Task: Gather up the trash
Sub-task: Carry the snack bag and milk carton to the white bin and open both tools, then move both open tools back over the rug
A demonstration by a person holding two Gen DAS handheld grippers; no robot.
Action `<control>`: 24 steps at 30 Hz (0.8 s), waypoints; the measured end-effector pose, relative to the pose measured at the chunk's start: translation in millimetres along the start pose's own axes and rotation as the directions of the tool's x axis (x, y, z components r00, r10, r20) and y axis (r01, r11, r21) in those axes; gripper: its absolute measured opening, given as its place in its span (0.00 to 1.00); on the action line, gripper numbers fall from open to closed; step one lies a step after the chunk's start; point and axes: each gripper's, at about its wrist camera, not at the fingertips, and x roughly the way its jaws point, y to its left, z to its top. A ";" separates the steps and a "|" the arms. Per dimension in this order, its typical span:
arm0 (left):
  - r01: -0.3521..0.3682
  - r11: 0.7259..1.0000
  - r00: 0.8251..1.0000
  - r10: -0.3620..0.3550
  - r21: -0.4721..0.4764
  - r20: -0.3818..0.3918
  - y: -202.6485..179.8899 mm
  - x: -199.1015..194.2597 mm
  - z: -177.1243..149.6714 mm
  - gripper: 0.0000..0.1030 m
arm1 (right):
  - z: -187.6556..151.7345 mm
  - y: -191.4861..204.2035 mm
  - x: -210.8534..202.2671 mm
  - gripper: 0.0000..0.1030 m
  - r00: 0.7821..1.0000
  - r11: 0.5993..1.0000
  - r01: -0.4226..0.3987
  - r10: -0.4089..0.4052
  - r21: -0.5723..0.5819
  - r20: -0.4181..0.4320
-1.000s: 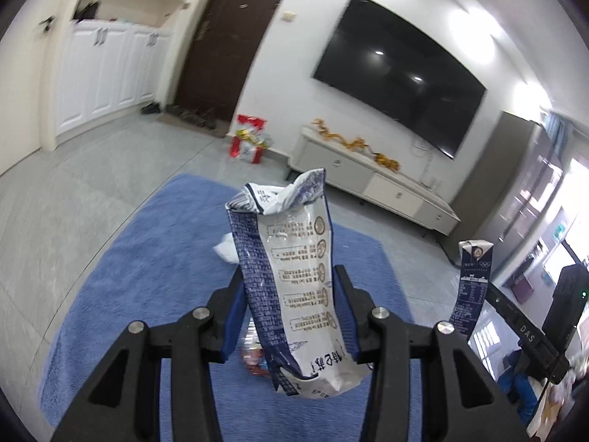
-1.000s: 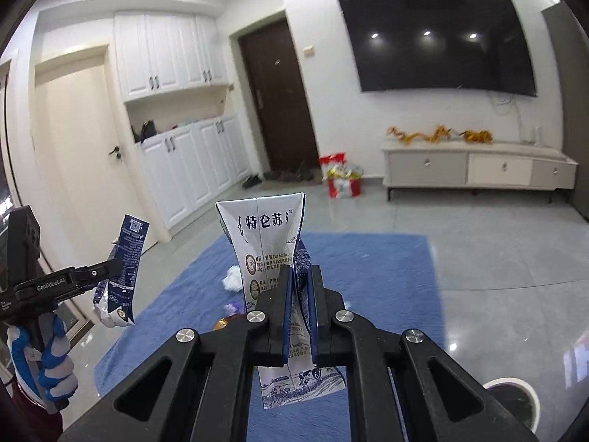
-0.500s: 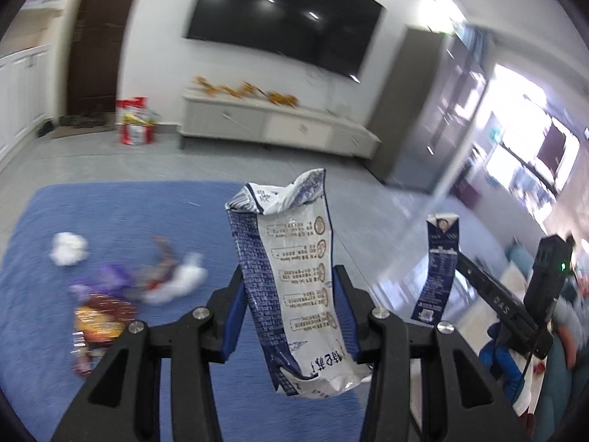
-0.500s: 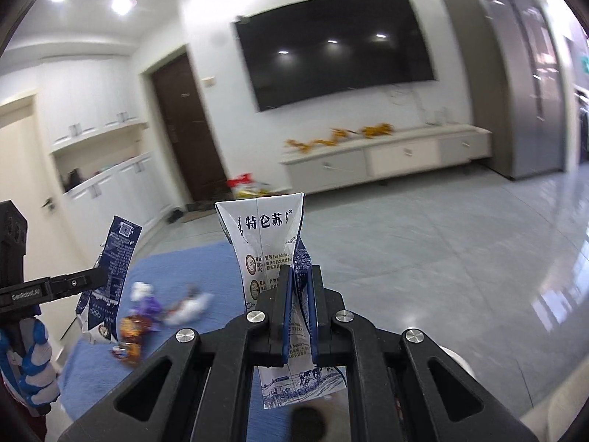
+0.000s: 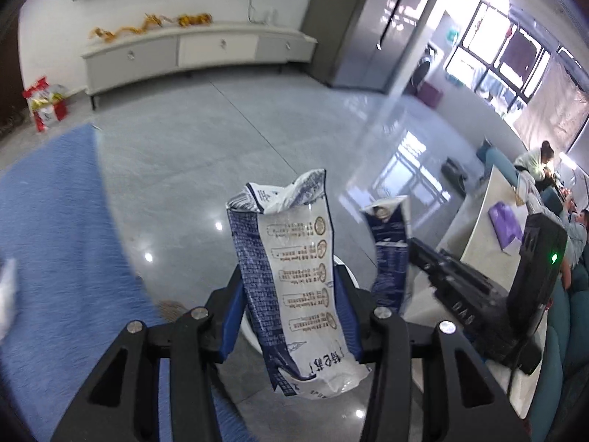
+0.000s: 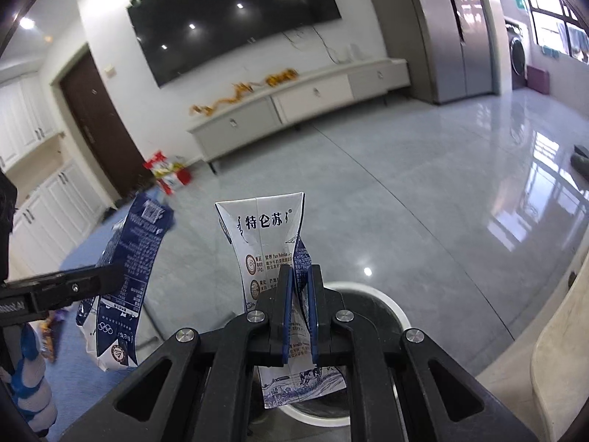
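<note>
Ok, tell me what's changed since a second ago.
Both claws swung away from the blue rug toward the white bin, now below the right claw. Nothing taken or let go: left claw keeps its crumpled carton, right keeps its flattened carton.

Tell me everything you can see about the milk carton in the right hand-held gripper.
The milk carton is a flattened white paperboard pack with blue print, Chinese lettering and a cow picture at its bottom edge. It stands roughly upright, its flared end up, pinched thin between the blue pads of the right hand-held gripper. It hangs over a white-rimmed bin.
</note>
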 end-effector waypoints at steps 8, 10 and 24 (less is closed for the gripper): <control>0.046 0.998 0.995 -0.049 -0.035 -0.088 -2.4 55.9 10.7 0.46 | -18.7 -19.1 23.4 0.30 0.997 0.998 0.050 -0.049 0.029 -0.058; 0.053 0.998 0.995 -0.056 -0.043 -0.086 1.1 53.8 9.2 0.47 | -23.0 -17.9 20.1 0.30 0.997 0.998 0.053 -0.051 0.034 -0.059; -0.244 0.969 0.951 0.248 -0.045 0.184 37.2 -65.6 -21.6 0.54 | -7.6 43.4 -23.6 0.40 0.999 0.998 0.019 -0.018 -0.066 0.026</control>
